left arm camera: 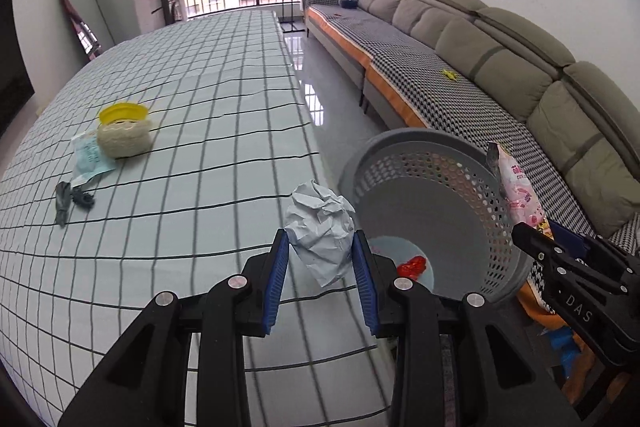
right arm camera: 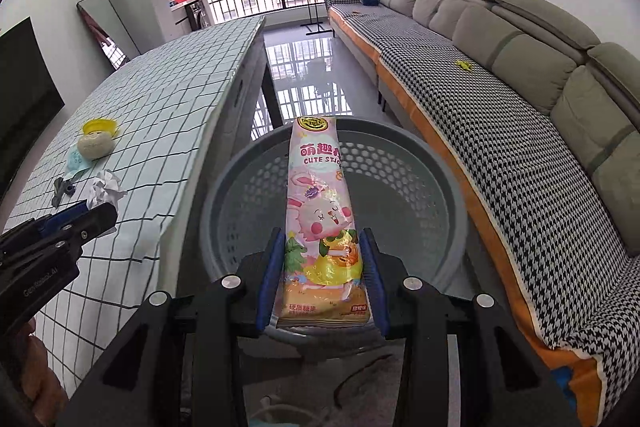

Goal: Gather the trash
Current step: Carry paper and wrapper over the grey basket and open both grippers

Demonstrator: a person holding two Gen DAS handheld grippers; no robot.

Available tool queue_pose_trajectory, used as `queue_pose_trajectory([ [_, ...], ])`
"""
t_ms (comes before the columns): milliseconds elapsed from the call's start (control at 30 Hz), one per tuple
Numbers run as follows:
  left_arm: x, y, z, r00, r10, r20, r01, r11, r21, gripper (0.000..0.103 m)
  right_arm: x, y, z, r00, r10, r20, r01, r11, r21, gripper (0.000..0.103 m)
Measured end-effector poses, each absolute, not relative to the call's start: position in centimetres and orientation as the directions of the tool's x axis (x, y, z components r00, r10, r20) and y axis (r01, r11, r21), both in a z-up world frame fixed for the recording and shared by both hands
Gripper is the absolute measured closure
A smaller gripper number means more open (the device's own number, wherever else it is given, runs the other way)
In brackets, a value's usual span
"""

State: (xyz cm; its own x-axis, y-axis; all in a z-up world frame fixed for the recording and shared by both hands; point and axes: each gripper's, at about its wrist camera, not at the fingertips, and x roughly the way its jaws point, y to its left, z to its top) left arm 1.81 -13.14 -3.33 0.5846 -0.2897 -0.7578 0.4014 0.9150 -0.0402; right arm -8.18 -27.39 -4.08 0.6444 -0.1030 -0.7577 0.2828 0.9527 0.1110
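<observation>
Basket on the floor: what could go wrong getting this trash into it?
The paper ball in the left tool sits over the table edge, short of the basket; released now, it may miss. The long wrapper in the right tool could catch the rim.

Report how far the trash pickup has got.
Done: a red scrap already lies in the basket.

In hand: the left gripper clamps a paper ball at the table's edge; the right gripper holds a candy wrapper over the basket.

Left: a blue packet, a dark scrap and a yellow lid remain on the table.
</observation>
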Motion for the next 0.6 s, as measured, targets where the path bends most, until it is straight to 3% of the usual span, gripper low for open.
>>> queue_pose_trajectory([
  [600, 4.2, -22.0, -6.4, 0.523, -0.245, -0.816, 0.442, 0.897, 0.015, 0.068, -6.3, -33.4, -8.3, 0.619, -0.033, -0.785, 0.291, 0.938, 0.19, 0.066],
])
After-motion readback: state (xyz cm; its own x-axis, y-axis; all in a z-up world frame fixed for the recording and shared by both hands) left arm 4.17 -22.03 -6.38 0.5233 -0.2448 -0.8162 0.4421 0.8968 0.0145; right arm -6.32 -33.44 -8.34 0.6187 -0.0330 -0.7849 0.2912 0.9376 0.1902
